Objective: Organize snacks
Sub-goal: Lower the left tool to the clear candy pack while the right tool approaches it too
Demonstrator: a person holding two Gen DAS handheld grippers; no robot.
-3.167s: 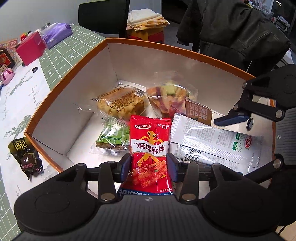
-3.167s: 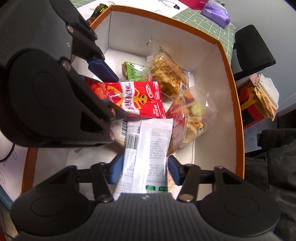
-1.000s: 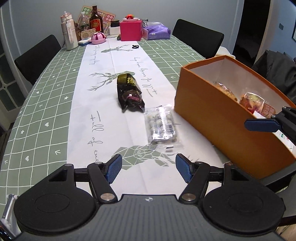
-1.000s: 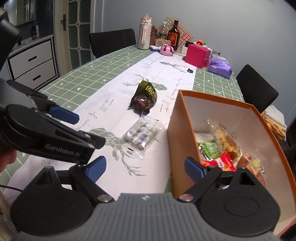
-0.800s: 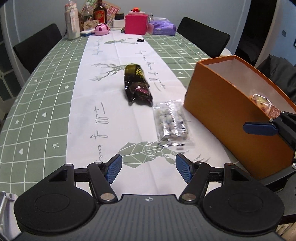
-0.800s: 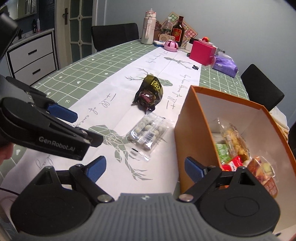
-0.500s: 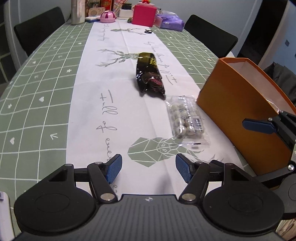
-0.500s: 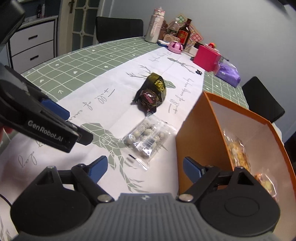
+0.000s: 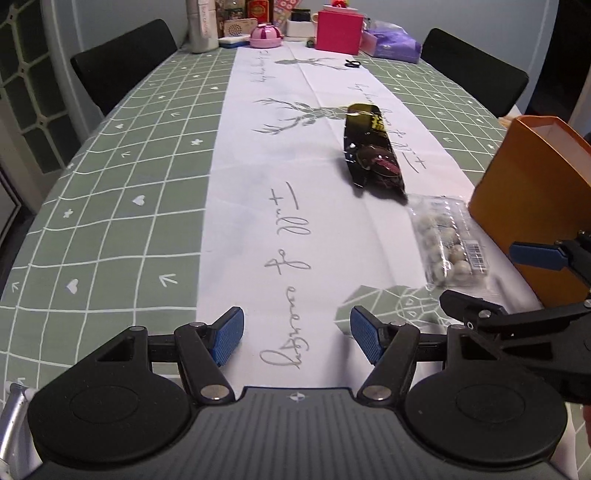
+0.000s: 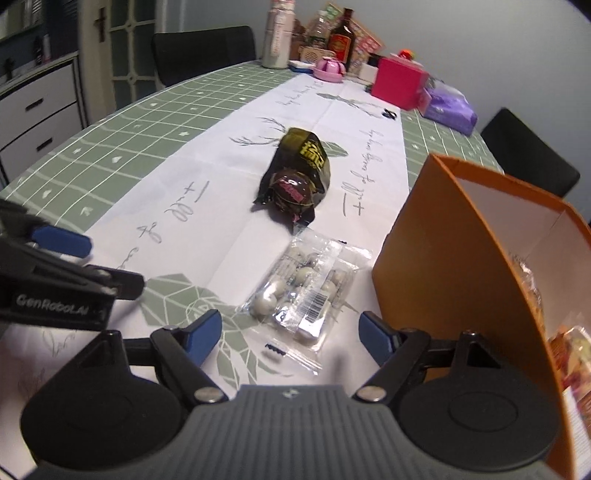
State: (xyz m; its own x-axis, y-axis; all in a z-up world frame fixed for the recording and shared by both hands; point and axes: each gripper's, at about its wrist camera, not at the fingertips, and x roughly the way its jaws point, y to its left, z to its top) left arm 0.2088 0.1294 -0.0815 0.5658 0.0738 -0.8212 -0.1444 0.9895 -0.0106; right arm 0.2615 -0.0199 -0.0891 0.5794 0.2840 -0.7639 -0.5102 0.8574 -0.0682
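Observation:
A clear packet of round white candies (image 10: 306, 291) (image 9: 447, 243) lies on the white table runner, beside the orange box (image 10: 461, 266) (image 9: 535, 192). A dark snack packet (image 10: 299, 177) (image 9: 373, 155) lies just beyond it. My right gripper (image 10: 290, 328) is open and low over the runner, with the near end of the clear packet just ahead of its blue pads. To its left, my left gripper (image 9: 297, 330) is open above bare runner with nothing between its fingers. Several snack bags (image 10: 528, 273) show inside the box.
At the table's far end stand a pink box (image 9: 338, 31), a purple pack (image 9: 395, 48), a pink bowl (image 9: 266, 35) and bottles (image 10: 341, 33). Black chairs (image 9: 122, 70) ring the table. A set of drawers (image 10: 40, 118) stands at the left.
Both grippers let go of their snack bags in the box and came out. Over the last second they sank toward the runner, and the clear packet came close in front of the right gripper.

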